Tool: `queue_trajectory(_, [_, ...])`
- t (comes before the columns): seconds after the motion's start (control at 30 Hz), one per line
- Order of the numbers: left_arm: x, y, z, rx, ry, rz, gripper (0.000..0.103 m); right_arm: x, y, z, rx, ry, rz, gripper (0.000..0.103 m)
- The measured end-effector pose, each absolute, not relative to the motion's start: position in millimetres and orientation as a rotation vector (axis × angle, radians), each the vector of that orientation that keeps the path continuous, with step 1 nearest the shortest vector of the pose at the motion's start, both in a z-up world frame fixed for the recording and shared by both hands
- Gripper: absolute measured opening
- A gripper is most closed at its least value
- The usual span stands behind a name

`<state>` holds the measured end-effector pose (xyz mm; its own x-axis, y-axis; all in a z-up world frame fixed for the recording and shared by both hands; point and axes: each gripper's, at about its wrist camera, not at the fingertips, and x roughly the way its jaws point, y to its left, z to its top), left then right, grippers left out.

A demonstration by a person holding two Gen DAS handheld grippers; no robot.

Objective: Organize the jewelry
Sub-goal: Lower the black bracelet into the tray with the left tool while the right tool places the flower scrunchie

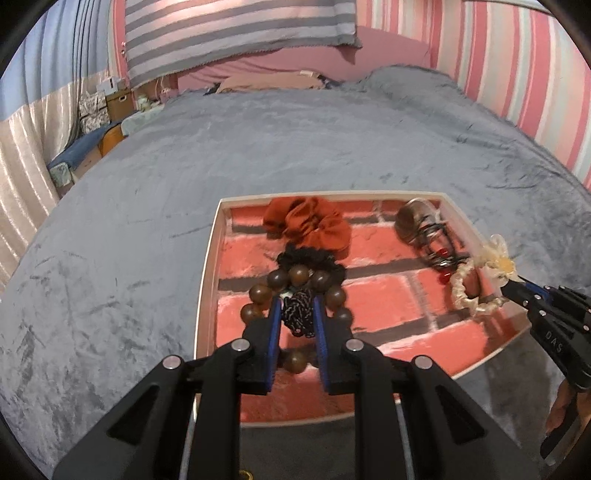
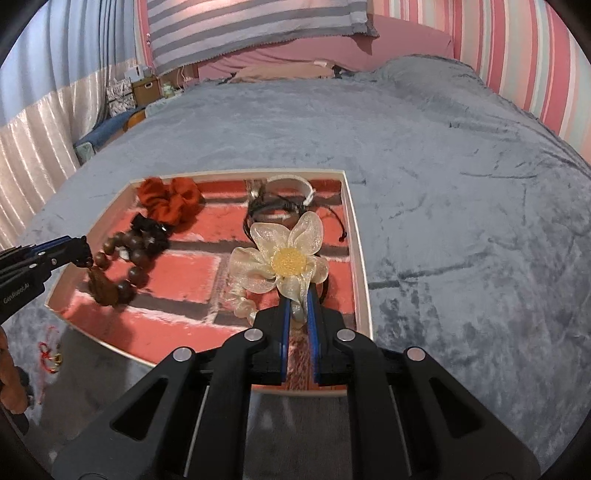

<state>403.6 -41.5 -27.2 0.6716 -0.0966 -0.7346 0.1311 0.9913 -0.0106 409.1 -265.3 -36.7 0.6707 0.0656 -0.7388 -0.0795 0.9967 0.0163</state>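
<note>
A shallow white tray (image 1: 210, 258) with a red brick-pattern floor lies on the grey bed; it also shows in the right wrist view (image 2: 360, 236). My left gripper (image 1: 298, 306) is shut on the dark knotted tassel of a brown wooden bead bracelet (image 1: 299, 275), over the tray's left side; the bracelet also shows in the right wrist view (image 2: 133, 258). My right gripper (image 2: 298, 299) is shut on a cream flower hair tie (image 2: 284, 258) above the tray's right edge (image 1: 491, 266). An orange scrunchie (image 1: 310, 221), a black scrunchie (image 1: 306, 254) and cord bracelets (image 2: 280, 206) lie in the tray.
Grey plush blanket (image 2: 461, 184) covers the bed all around the tray. A red string charm (image 2: 50, 354) lies on the blanket left of the tray. Striped pillow (image 1: 236, 33) and pink striped wall stand at the far end. Boxes and curtains are at far left.
</note>
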Motion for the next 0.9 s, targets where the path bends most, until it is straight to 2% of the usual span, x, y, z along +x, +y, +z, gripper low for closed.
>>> queue_trajectory(0.23, [416.2,-33.9,-48.8,0.042,0.870,-0.095,0.018,419.5,-262.6,-63.2,-0.034,0.858,0.066,0.009])
queue_trajectory(0.57, [422.0,-33.8,-66.8,0.074,0.906,-0.067,0.018,423.1,-261.8,-72.2,-0.037,0.873,0.064,0.010])
queue_trajectory(0.67, [421.9,-35.1,-67.4,0.082,0.907,-0.063,0.019,424.0,-261.3,-72.7,-0.040,0.875,0.059,0.012])
queue_trajectory(0.9, [422.5,-34.4,-66.9,0.075,0.917,-0.065,0.019,423.7,-263.5,-73.6,-0.033,0.882,0.046,0.024])
